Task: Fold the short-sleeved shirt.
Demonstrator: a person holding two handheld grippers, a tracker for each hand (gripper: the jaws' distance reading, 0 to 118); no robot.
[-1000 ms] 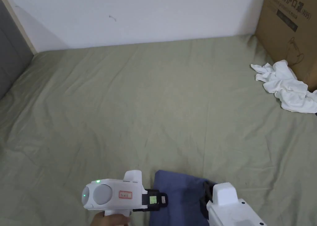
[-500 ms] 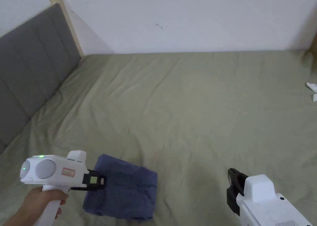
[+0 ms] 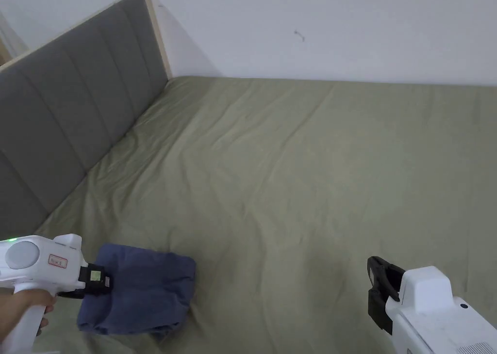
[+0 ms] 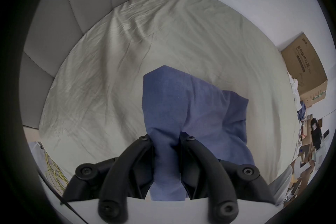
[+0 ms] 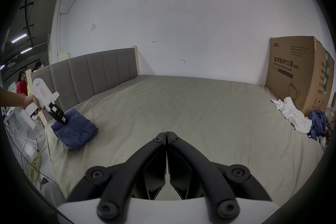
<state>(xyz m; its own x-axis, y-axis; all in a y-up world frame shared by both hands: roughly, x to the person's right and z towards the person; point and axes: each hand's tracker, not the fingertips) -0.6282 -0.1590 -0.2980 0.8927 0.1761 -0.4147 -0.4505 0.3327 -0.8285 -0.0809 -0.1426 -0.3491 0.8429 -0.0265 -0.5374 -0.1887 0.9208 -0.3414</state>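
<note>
— Olive bedsheet (image 3: 291,175) stretching wide and creased, meeting a grey headboard (image 3: 73,102) on the left and a white wall behind; cardboard box (image 5: 298,73) and a white garment (image 5: 291,117) sitting over at the far right corner.

— And lying where, the blue shirt (image 3: 140,292)?

— Resting near the left front corner of the bed, already gathered into a compact, roughly square bundle with soft, slightly uneven edges and a puckered ridge running up from the clamped side.

— Being held by which tool?

— Left gripper (image 4: 166,138), jaws pinching a fold of the bundle's near-left edge, cloth bunching up between them. Right gripper (image 5: 166,134), jaws pressed fully together, gripping nothing, hovering well apart over bare sheet.

— Mattering most for the coming move?

— Bundle extending rightward and away from the left gripper, toward the middle of the bed; left hand (image 5: 30,100) clearly nearer. Probably finishing: setting down or releasing, judging by the tidy packet.
</note>
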